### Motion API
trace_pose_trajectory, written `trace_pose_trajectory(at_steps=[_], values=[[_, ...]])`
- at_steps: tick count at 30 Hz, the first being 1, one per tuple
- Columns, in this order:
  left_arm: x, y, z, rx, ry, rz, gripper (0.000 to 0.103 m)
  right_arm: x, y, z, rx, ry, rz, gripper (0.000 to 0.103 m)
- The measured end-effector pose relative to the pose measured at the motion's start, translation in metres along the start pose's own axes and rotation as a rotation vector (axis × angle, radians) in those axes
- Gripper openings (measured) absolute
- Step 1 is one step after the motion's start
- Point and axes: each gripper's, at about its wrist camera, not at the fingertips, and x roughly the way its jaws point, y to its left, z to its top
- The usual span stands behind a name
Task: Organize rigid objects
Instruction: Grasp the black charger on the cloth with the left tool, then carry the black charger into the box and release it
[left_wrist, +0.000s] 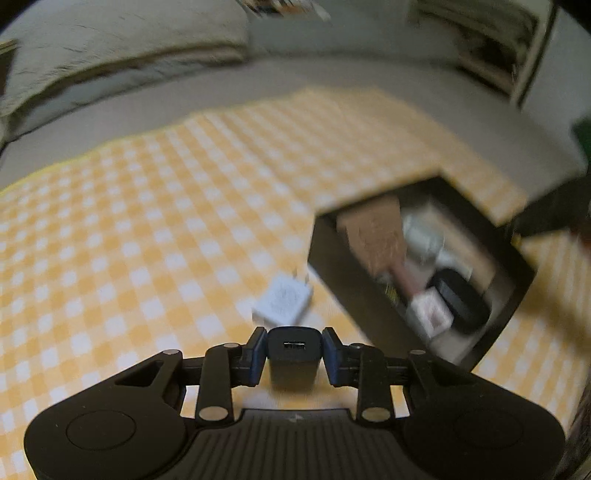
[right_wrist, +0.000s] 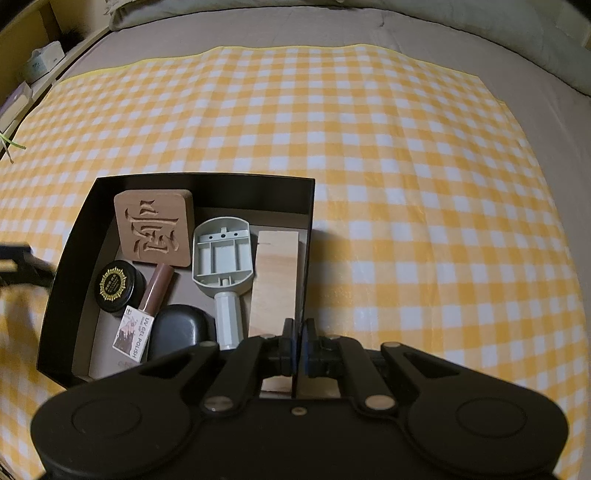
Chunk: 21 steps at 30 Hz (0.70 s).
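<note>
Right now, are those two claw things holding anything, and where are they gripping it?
The left gripper clamps a black charger by its sides. The right gripper pinches the black box by its right wall.

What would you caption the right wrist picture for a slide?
Right tongs pinch the black box's wall; wooden blocks and small items lie inside.

Yellow-and-white checked cloth (right_wrist: 369, 147) spread over grey bedsheet (right_wrist: 535, 74); pale pillow (right_wrist: 229, 11) at far edge; wooden shelf unit (right_wrist: 33, 48) (white tissue box (right_wrist: 42, 61) on it) beyond left edge.
</note>
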Motion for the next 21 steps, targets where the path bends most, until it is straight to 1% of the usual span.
trace_pose_trajectory(at_steps=[4,9,17,19,21], values=[[-0.021,0.0,0.009,-0.046,-0.077,-0.043,0.033,0.0,0.0,0.0,-0.004,0.0,-0.001,0.004],[-0.039,-0.017,0.019,-0.036,-0.131,-0.086,0.033,0.0,0.0,0.0,-0.003,0.001,-0.001,0.004],[-0.046,-0.065,0.028,0.027,-0.154,-0.21,0.033,0.0,0.0,0.0,-0.005,0.001,0.0,0.004],[-0.041,-0.077,0.029,0.055,-0.131,-0.221,0.033,-0.001,0.0,0.0,-0.004,0.0,0.0,0.004],[-0.034,-0.089,0.029,0.085,-0.098,-0.217,0.033,-0.001,0.0,0.0,-0.004,0.001,0.0,0.004]])
